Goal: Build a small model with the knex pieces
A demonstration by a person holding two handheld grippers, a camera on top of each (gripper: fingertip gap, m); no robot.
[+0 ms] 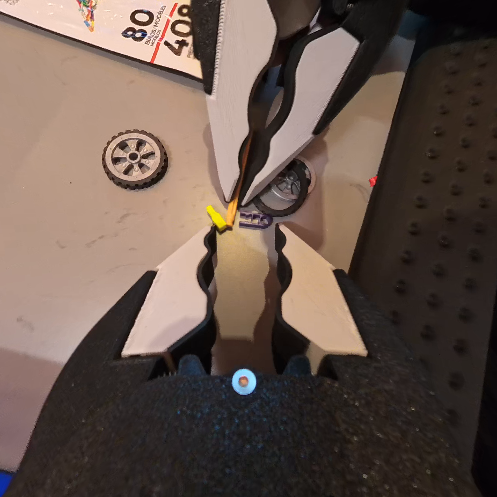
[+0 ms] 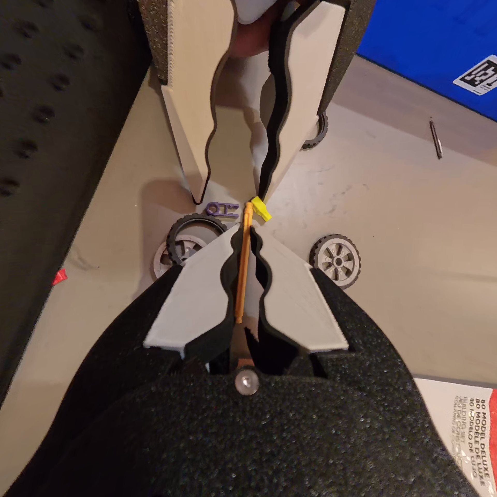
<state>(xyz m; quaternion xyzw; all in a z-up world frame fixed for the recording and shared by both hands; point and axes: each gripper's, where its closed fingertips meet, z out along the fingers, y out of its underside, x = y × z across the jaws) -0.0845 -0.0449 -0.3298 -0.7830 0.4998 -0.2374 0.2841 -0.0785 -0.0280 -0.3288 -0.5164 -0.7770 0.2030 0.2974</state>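
Note:
My right gripper (image 2: 246, 227) is shut on a thin orange rod (image 2: 243, 263) that runs lengthwise between its fingers and sticks out past the tips. The rod's front end (image 1: 231, 215) rests beside a small yellow connector (image 1: 216, 217) on the beige table, touching or nearly touching it. A purple connector (image 1: 255, 220) lies flat just on the rod's other side. My left gripper (image 1: 245, 228) is open and empty, facing the right gripper (image 1: 234, 201) tip to tip. One of its fingertips (image 2: 262, 195) is at the yellow connector (image 2: 259, 208), the other near the purple connector (image 2: 222, 209).
A grey wheel with a black tyre (image 1: 134, 160) lies flat apart. A loose tyre and hub (image 2: 196, 242) lie under my right gripper. A black studded mat (image 1: 443, 215) borders the table. There is a printed box (image 1: 121, 27), a blue box (image 2: 430, 53), a dark pin (image 2: 435, 139) and a red scrap (image 2: 59, 277). Both grippers' tips are close together, under 4 cm apart. It is some 9 cm from my left tips to the red scrap (image 2: 59, 277). It turns up in the left wrist view (image 1: 374, 180) as well.

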